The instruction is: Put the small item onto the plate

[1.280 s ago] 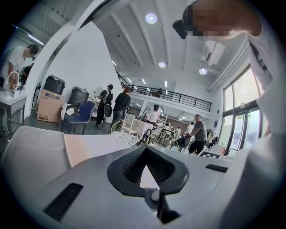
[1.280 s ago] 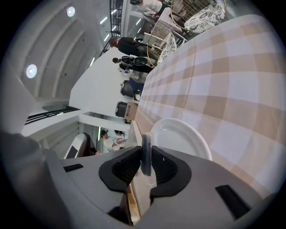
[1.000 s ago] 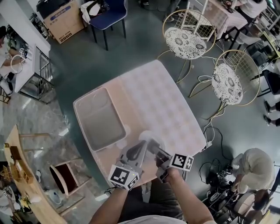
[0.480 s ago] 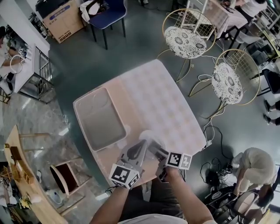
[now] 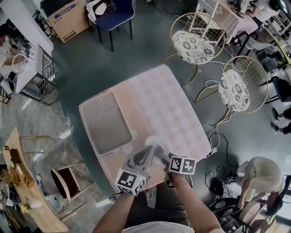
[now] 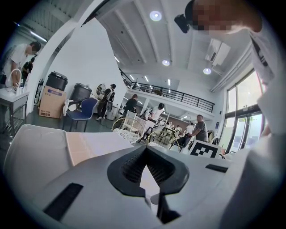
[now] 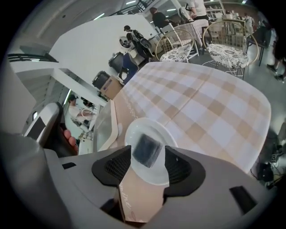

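No wording can be read anywhere. The blue label on the cardboard box (image 5: 68, 18), upper left of the head view, is too small. Cursive print along the tablecloth (image 7: 138, 197) edge, at the bottom of the right gripper view, is too blurred. The black-and-white square markers (image 5: 131, 181) carry no letters.

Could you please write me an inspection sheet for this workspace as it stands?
Surface: table, checked top.
Job's things: small dark item lies on the white plate, near the table's front edge.
Clutter: one grey tray on the table, beside the plate.
Grippers: right gripper over the plate, jaws apart, just been opening, nothing gripped; left gripper jaws together, nothing between.
Cables: white cables on the floor off the table's right corner.
Surroundings: two wire chairs, blue chair, cardboard box, people nearby.
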Tool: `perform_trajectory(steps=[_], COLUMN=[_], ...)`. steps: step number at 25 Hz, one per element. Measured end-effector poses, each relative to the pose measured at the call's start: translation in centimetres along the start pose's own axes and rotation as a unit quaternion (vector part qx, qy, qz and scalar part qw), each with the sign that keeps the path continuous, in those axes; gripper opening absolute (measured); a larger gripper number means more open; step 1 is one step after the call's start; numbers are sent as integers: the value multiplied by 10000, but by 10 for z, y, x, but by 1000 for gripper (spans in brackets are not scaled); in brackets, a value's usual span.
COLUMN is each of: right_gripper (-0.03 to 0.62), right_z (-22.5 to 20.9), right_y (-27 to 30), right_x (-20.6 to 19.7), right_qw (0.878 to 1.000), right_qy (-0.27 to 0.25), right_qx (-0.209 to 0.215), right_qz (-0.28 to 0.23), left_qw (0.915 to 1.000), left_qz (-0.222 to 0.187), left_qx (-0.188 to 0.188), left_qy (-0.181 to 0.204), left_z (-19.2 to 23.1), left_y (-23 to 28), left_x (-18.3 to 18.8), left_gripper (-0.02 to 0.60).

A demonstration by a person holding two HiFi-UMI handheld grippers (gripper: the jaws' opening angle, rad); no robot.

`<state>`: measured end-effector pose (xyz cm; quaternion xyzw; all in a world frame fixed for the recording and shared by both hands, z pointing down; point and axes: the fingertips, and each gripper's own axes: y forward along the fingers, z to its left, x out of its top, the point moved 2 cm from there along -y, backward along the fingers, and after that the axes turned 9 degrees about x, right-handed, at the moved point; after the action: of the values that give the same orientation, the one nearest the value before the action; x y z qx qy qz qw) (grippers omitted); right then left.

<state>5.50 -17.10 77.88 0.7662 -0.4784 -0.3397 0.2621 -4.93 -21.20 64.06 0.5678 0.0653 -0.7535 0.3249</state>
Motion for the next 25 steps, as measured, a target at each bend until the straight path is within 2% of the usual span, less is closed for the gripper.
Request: perform_trajectory(steps=[3, 5, 8, 12, 16, 25], right_gripper=[215, 207, 116, 57, 40, 26], right_z=[10, 25, 49, 90, 124, 176], right_y=[-13, -24, -43, -72, -100, -156], right_x=[8, 14, 24, 41, 50, 63], right_qw=[9995, 9981, 9933, 9813, 9687, 9432], right_qy=[-290, -528, -880, -1300, -1705, -2299], right_qx=[18, 172, 478, 966, 1223, 1468], right_qz=[-112, -268, -583, -1037, -1327, -1897], left_qw=[9999, 9998, 9997, 9996, 9995, 9993], left_qz=[132, 197, 255, 235, 245, -22], left_qx=[16, 31, 3, -52, -100, -301], left_qy=[11, 13, 70, 159, 168, 241], left_z=[-3, -6, -15, -29, -43, -74], left_y=[-3, -6, -12, -20, -31, -60], left_x=[1, 3, 12, 33, 53, 98], left_gripper=[4, 3, 3, 3, 4, 4])
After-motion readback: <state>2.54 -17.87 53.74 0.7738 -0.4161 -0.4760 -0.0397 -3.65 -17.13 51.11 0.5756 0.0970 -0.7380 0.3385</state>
